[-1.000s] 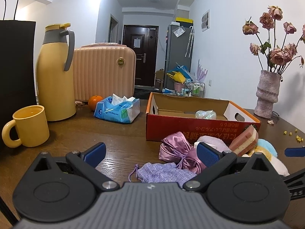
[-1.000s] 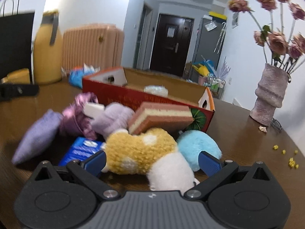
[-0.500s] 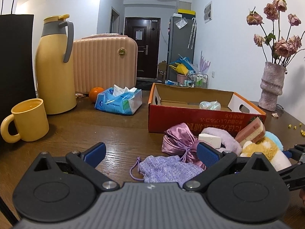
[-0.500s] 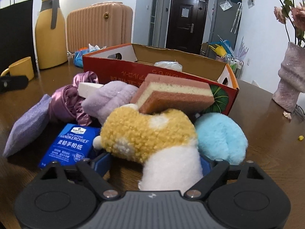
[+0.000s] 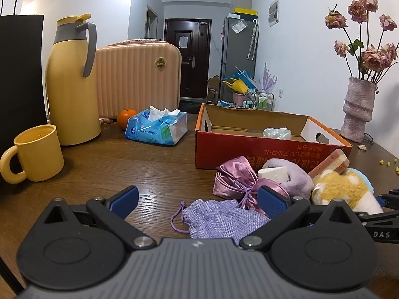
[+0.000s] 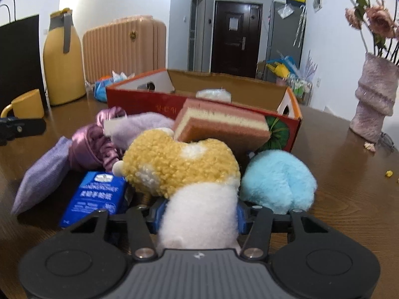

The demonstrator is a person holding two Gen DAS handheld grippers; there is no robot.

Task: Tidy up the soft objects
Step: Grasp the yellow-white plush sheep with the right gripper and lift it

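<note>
- The right gripper (image 6: 198, 218) is pinching the white end of a yellow-and-white plush toy (image 6: 184, 167), bottom centre of the right wrist view; the blue pads press into the fluff from both sides.
- That plush toy sits in a heap of soft stuff on the tabletop (image 6: 344, 174). A fluffy light-blue ball (image 6: 276, 179) touches it on the right, and a pink-and-cream layered sponge (image 6: 222, 124) leans behind it.
- Left of the toy there's a blue tissue pack (image 6: 94, 194), a shiny purple satin pouch (image 6: 92, 147), a lilac woven drawstring bag (image 6: 42, 174) and a pale purple fuzzy thing (image 6: 142, 127).
- A red cardboard box (image 6: 149, 99) stands right behind the heap, with a crinkly clear-wrapped item inside.
- The left gripper (image 5: 197, 199) is spread wide and holds nothing, low in the left wrist view with the lilac bag between its blue pads.
- Upper left of that view: yellow thermos jug (image 5: 72, 84), yellow mug (image 5: 37, 152), peach suitcase (image 5: 137, 77), an orange (image 5: 126, 117), a blue tissue packet (image 5: 157, 127).
- Far right: pink vase (image 5: 357, 109) with dried roses.
</note>
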